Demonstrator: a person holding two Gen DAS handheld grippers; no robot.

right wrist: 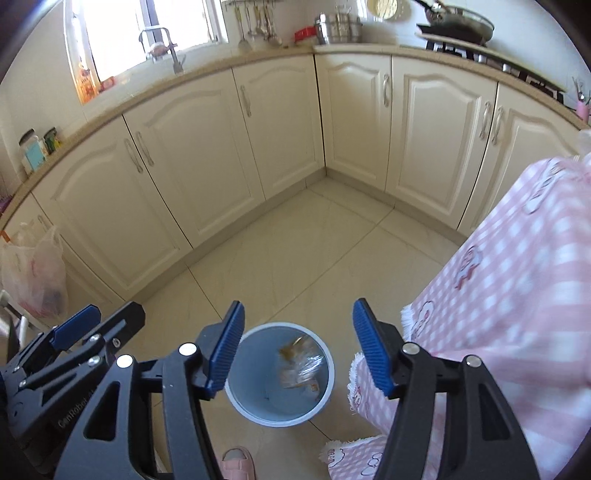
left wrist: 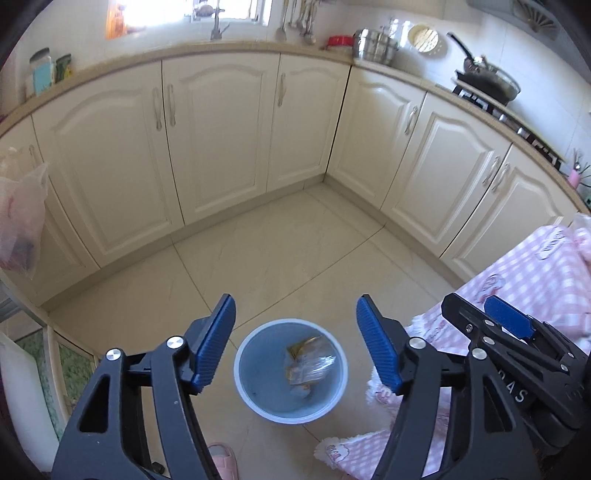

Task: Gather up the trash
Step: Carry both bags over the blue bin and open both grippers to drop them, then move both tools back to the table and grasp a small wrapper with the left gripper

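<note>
**Inspector:** Bin position?

**Assistant:** Blue waste bin (left wrist: 291, 373) stands on the tiled floor (left wrist: 280, 258), just beside the pink checked cloth (left wrist: 532, 273); crumpled wrappers (left wrist: 308, 360) lie inside it.

**Inspector:** Grippers?

**Assistant:** Left gripper (left wrist: 295, 341) hangs above the bin, jaws apart, nothing between them; right gripper (right wrist: 298, 347) likewise, jaws apart and empty; a pink slipper (right wrist: 236, 463) shows at the lower edge; a plastic bag (right wrist: 35, 275) hangs by the cream cabinets (right wrist: 221, 147).

Floor: pale tiles (left wrist: 288, 251), centre frame.
Cabinets: cream doors (left wrist: 221, 136), across upper half.
Window: bright (right wrist: 110, 33), upper left.
</note>
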